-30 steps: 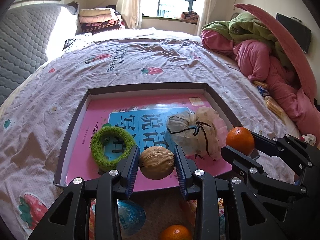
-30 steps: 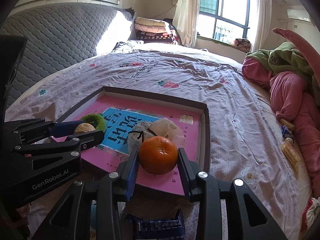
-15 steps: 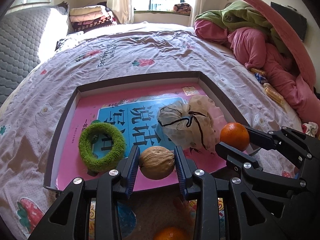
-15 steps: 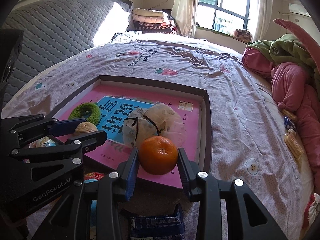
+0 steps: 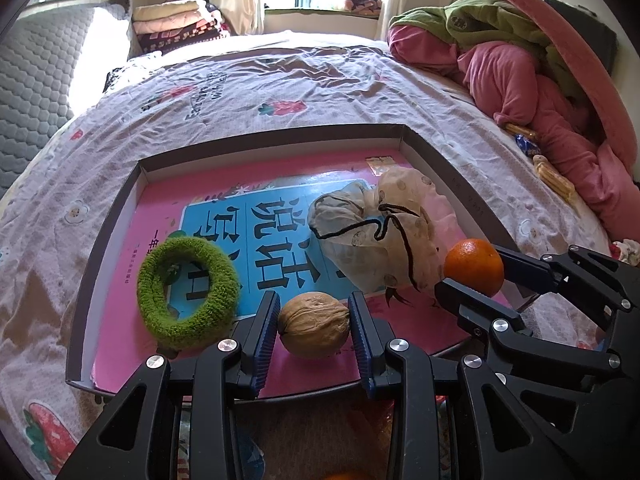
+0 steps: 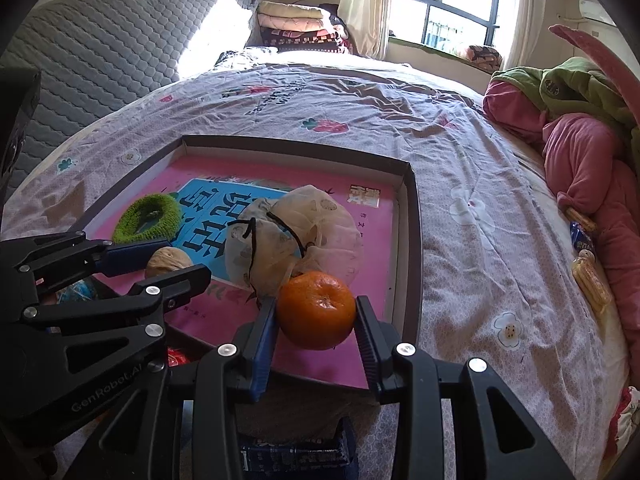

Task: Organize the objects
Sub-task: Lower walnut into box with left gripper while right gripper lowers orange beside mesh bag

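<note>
Left gripper (image 5: pixel 314 322): clamped on one walnut (image 5: pixel 313 323), just above the near edge of the tray (image 5: pixel 280 136).
Right gripper (image 6: pixel 316 316): clamped on one mandarin (image 6: pixel 316 310), above the tray's near right corner.
Mesh drawstring pouch (image 5: pixel 376 236): one, inside the tray, touching the mandarin.
Green knitted ring (image 5: pixel 186 290): one, inside the tray, left of the walnut.
Tray: one, lying on the bed sheet (image 5: pixel 280 76).

orange fruit (image 5: pixel 340 475) cut off, blue packet (image 6: pixel 296 454) half hidden
</note>
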A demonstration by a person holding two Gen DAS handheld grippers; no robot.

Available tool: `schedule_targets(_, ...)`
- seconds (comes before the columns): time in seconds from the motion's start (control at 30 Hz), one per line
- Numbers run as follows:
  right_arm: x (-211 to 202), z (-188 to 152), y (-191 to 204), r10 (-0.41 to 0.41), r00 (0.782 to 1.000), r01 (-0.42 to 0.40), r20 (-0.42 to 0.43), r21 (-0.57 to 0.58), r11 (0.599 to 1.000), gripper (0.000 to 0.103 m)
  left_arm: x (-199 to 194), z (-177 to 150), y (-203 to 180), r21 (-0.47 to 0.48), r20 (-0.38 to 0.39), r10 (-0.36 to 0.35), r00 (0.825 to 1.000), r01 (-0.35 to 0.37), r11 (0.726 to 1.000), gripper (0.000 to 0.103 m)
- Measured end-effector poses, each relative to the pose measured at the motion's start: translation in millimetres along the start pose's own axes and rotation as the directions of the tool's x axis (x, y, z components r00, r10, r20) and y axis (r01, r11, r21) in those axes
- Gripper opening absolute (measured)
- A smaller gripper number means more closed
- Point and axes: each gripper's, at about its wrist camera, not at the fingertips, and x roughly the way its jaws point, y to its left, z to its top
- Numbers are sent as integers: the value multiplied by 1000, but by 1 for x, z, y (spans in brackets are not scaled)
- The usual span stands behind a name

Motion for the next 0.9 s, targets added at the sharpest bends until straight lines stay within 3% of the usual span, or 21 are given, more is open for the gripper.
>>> schedule_targets(0.9, 10, 4, -1, 25, 999, -24, -25, 17, 1000, 38, 13, 6, 10, -23, -70, -2, 998, 0, 1000, 36)
